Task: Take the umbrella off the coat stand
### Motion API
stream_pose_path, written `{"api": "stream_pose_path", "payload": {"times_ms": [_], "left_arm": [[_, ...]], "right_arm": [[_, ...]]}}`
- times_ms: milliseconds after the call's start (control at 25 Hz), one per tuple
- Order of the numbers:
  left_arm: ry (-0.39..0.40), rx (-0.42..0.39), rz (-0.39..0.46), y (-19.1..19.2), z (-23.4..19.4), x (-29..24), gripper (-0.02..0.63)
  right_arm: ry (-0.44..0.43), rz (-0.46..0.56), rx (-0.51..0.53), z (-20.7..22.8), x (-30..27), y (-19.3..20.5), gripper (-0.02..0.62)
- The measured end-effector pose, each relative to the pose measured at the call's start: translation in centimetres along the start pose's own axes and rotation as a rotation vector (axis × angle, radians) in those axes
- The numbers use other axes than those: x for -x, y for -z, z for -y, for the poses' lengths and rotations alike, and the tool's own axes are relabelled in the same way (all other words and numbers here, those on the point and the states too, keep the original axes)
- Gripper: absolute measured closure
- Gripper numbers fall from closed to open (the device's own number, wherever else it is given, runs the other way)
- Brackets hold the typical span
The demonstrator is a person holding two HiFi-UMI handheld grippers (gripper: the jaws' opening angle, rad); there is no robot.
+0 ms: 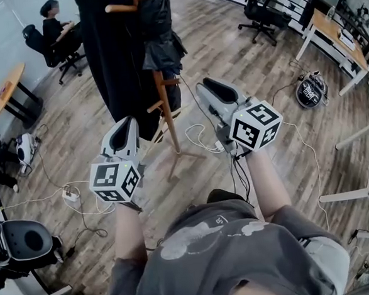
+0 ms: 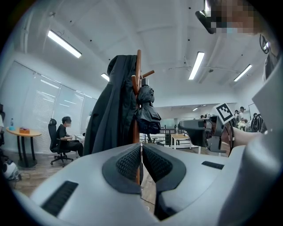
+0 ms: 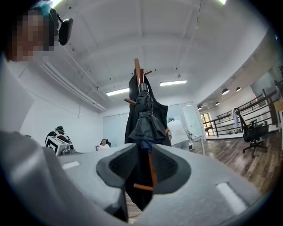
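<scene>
The wooden coat stand (image 1: 166,107) rises ahead of me, with a long black coat (image 1: 112,54) draped on its left side. A folded black umbrella (image 1: 159,32) hangs from a peg beside the pole. My left gripper (image 1: 127,124) points at the coat, well short of it, with its jaws shut and empty (image 2: 141,154). Further forward on the right, my right gripper (image 1: 206,83) is aimed at the umbrella (image 3: 146,119). Its jaws (image 3: 143,163) stand a little open with nothing between them. Both grippers are apart from the stand (image 2: 138,66).
A person sits on an office chair (image 1: 53,27) at the far left by a round table (image 1: 7,87). Another office chair (image 1: 260,12) and a desk (image 1: 337,32) stand at the far right. Cables and a power strip (image 1: 68,196) lie on the wood floor; a bag (image 1: 311,91) sits right.
</scene>
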State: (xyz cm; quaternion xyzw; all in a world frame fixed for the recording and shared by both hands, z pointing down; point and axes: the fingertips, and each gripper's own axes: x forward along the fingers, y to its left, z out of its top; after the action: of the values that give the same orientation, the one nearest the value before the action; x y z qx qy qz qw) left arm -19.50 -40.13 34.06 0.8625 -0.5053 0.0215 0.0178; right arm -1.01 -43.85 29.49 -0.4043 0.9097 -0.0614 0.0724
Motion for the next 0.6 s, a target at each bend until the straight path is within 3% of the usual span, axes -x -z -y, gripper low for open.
{"api": "stream_pose_path", "payload": {"times_ms": [360, 600], "left_arm": [[-0.054, -0.013, 0.015, -1.0, -1.1, -0.9, 0.6], [-0.095, -0.022, 0.023, -2.0, -2.1, -2.2, 0.6]], "right_arm": [[-0.065, 0.019, 0.018, -0.5, -3.9, -4.3, 0.431], [-0.077, 0.002, 0.025, 0.6, -7.2, -5.9, 0.297]]}}
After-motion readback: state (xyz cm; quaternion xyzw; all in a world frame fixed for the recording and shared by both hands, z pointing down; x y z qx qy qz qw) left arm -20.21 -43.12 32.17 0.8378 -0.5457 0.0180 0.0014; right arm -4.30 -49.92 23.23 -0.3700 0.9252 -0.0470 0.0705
